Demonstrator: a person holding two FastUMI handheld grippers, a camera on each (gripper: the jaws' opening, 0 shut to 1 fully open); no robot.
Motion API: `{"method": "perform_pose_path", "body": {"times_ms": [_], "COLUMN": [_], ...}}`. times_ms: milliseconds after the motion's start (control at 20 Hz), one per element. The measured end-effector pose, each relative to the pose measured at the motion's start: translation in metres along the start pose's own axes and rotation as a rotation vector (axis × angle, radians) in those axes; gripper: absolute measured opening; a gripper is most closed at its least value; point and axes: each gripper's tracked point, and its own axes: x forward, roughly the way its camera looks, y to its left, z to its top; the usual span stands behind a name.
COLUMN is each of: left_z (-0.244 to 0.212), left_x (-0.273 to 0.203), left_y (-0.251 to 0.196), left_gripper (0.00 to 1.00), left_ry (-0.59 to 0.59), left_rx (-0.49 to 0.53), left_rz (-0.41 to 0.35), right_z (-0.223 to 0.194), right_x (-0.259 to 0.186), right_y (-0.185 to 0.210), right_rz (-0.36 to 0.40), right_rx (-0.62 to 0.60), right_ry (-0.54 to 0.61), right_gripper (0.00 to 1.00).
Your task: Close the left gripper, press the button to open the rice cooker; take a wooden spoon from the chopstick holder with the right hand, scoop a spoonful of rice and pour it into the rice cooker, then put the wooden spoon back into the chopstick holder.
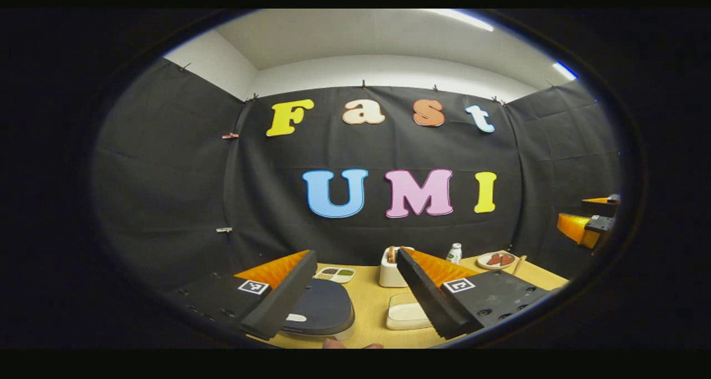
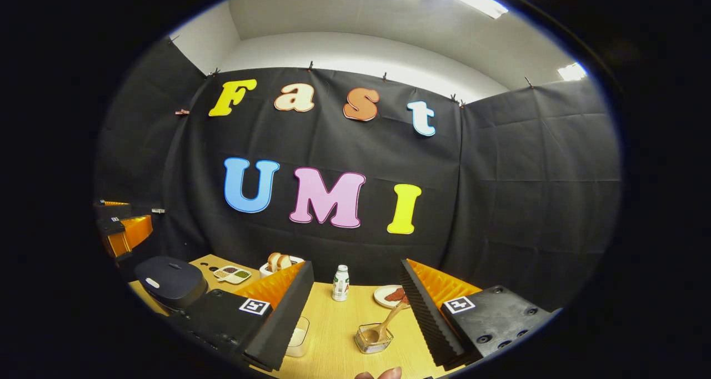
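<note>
**Start of the task: both tools raised, rice cooker lid down**

Left tool (image 1: 355, 295) held above the near edge of the desk (image 1: 369, 307), fingers spread wide, nothing between them. Right tool (image 2: 355, 307) likewise wide open and empty, poised above the desk. Also seen from the left gripper view, far off at the right edge, as a partial shape.

Rice cooker (image 1: 319, 309) low on the desk just below and between the left tool's fingers, dark lid down, a small pale oval near its front edge, probably the button, though not certain. In the right gripper view, placed at the far left of the desk.

Wooden spoon (image 2: 389, 319) leaning in a small clear holder (image 2: 373, 337), presumably the chopstick holder, between the right tool's fingers and near the front of the desk. Pale shallow container (image 1: 406, 312) just beside the cooker, likely the rice; contents hard to make out.

Judged as the first step, not yet begun: left tool needing to shut fully, then descend onto the button. Spoon untouched.

Elsewhere on the desk: a white box (image 1: 390, 268) with bread slices, a small bottle (image 2: 340, 283), a plate (image 2: 391, 295) with something reddish, a divided dish (image 2: 233, 274).

Cooker's front partly masked by the left tool's finger; rice container cut by fingers in both views. Fingertips of a hand barely visible at the bottom edge of each view.
</note>
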Motion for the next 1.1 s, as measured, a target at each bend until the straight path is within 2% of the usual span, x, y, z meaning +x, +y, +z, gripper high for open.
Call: {"method": "perform_pose_path", "body": {"times_ms": [200,300,500,550,700,800,950,1100], "left_z": [-0.001,-0.002,-0.005,-0.008,-0.022,-0.041,-0.083,-0.123], "left_x": [-0.001,-0.002,-0.006,-0.006,-0.005,-0.003,0.005,0.007], "left_y": [0.002,0.004,0.000,0.004,0.003,0.016,0.061,0.097], "left_gripper": [0.96,0.86,0.46,0.31,0.07,0.06,0.06,0.05], "left_ry": [-0.001,0.001,0.014,0.018,0.054,0.115,0.241,0.350], "left_rx": [0.003,-0.004,-0.024,-0.015,-0.023,-0.061,-0.122,-0.135], "left_rz": [-0.011,-0.015,-0.081,-0.081,-0.149,-0.173,-0.101,-0.044], "right_z": [0.001,0.000,0.001,0.002,0.003,0.004,0.004,0.001], "right_x": [0.000,0.001,-0.001,-0.001,-0.002,-0.003,-0.005,-0.006], "right_y": [0.002,0.003,0.006,0.007,0.010,0.011,0.012,0.009], "right_rz": [0.002,0.005,0.014,0.016,0.024,0.027,0.030,0.024], "right_rx": [-0.004,-0.007,-0.017,-0.018,-0.019,-0.025,-0.032,-0.039], "right_ry": [-0.001,0.001,-0.003,-0.004,-0.007,-0.010,-0.013,-0.007], "right_gripper": [0.97,0.97,0.97,0.97,0.97,0.97,0.97,0.97]}}
